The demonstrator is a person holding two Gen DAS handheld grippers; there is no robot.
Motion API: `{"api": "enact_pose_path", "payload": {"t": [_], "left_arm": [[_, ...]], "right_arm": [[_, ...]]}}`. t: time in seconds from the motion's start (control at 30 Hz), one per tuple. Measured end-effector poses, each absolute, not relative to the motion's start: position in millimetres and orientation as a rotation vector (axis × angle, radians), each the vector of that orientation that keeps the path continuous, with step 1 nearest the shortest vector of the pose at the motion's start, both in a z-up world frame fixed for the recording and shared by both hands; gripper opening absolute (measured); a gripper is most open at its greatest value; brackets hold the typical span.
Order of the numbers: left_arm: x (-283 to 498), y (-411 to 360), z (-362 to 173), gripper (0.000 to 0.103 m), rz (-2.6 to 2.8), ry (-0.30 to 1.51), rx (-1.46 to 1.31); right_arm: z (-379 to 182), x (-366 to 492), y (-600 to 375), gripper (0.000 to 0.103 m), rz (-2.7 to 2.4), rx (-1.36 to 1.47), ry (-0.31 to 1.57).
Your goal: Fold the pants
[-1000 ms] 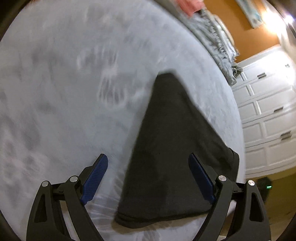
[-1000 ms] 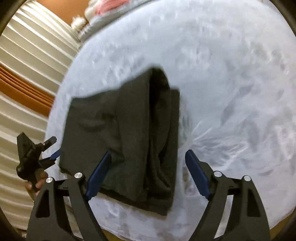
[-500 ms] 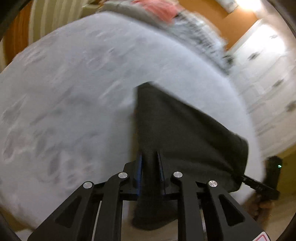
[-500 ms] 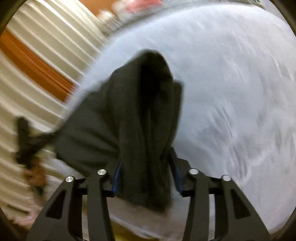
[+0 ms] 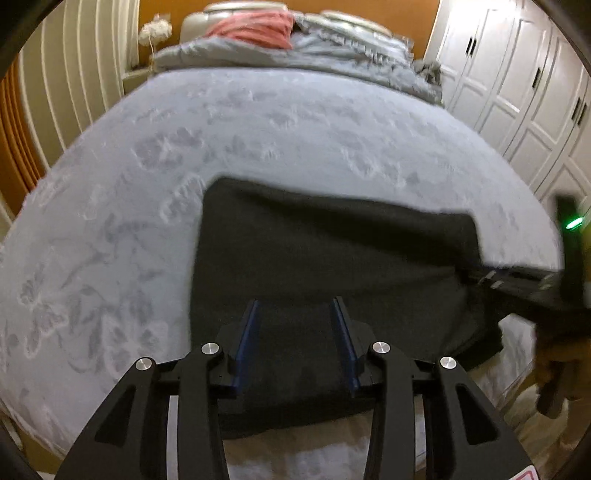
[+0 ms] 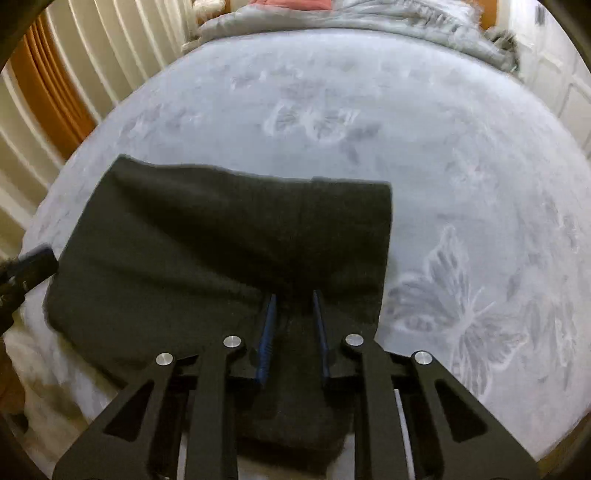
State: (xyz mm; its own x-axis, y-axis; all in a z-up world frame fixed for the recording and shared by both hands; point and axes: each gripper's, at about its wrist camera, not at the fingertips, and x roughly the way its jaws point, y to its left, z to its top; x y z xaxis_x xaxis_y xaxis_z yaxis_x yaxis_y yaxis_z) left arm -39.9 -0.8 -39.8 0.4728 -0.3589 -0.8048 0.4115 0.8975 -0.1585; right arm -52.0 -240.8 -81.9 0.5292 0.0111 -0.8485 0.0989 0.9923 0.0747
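Observation:
The dark grey pants lie folded in a wide block near the front edge of the bed; they also show in the right wrist view. My left gripper has its jaws partly apart around the near left part of the fabric. My right gripper has its jaws close together on a thick bunch of the pants near their right end. The right gripper's body shows at the right in the left wrist view, and the left gripper's tip shows at the left edge of the right wrist view.
The bed has a pale blue-grey cover with butterfly patterns. A grey quilt and red cloth lie at the headboard. White cupboards stand to the right, pale curtains to the left.
Both grippers went from wide open to closing on the pants' near edge. The views swung level toward the headboard. The left jaws have parted again since half a second ago.

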Motion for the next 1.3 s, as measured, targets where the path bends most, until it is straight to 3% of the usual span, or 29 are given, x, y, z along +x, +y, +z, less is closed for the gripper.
{"api": "enact_pose_path", "payload": {"t": [0.13, 0.23, 0.43, 0.57, 0.67, 0.83, 0.87, 0.9, 1.0, 1.23, 1.3], "left_arm": [[-37, 1, -53, 0.037, -0.459, 1.007, 0.058], [-35, 3, -58, 0.037, -0.445, 1.007, 0.064], [-37, -1, -56, 0.037, -0.443, 0.993, 0.072], [-35, -3, -60, 0.037, -0.437, 1.005, 0.085], [-37, -3, -61, 0.038, -0.437, 1.009, 0.083], [-37, 3, -58, 0.050, -0.451, 0.997, 0.038], [-37, 4, -56, 0.050, -0.462, 0.995, 0.026], [-38, 4, -55, 0.053, -0.479, 0.992, 0.018], [-45, 0, -48, 0.064, -0.506, 0.966, 0.023], [-45, 18, -18, 0.067, -0.520, 0.885, -0.047], [-41, 26, -17, 0.068, -0.499, 0.890, -0.071]], "right_arm": [[-45, -77, -225, 0.028, 0.008, 0.111, 0.880], [-82, -69, -238, 0.027, -0.050, 0.108, 1.029], [-63, -83, -237, 0.028, -0.004, 0.162, 0.945], [-80, -95, -244, 0.029, -0.034, 0.215, 0.962], [-67, -111, -242, 0.068, -0.047, 0.247, 0.887], [-73, -118, -256, 0.069, -0.134, 0.305, 0.868], [-79, -117, -261, 0.064, -0.136, 0.341, 0.885], [-83, -116, -261, 0.046, -0.116, 0.360, 0.900], [-88, -110, -261, 0.016, -0.080, 0.375, 0.919], [19, -134, -249, 0.010, 0.162, 0.481, 0.675], [19, -135, -244, 0.011, 0.127, 0.443, 0.694]]}}
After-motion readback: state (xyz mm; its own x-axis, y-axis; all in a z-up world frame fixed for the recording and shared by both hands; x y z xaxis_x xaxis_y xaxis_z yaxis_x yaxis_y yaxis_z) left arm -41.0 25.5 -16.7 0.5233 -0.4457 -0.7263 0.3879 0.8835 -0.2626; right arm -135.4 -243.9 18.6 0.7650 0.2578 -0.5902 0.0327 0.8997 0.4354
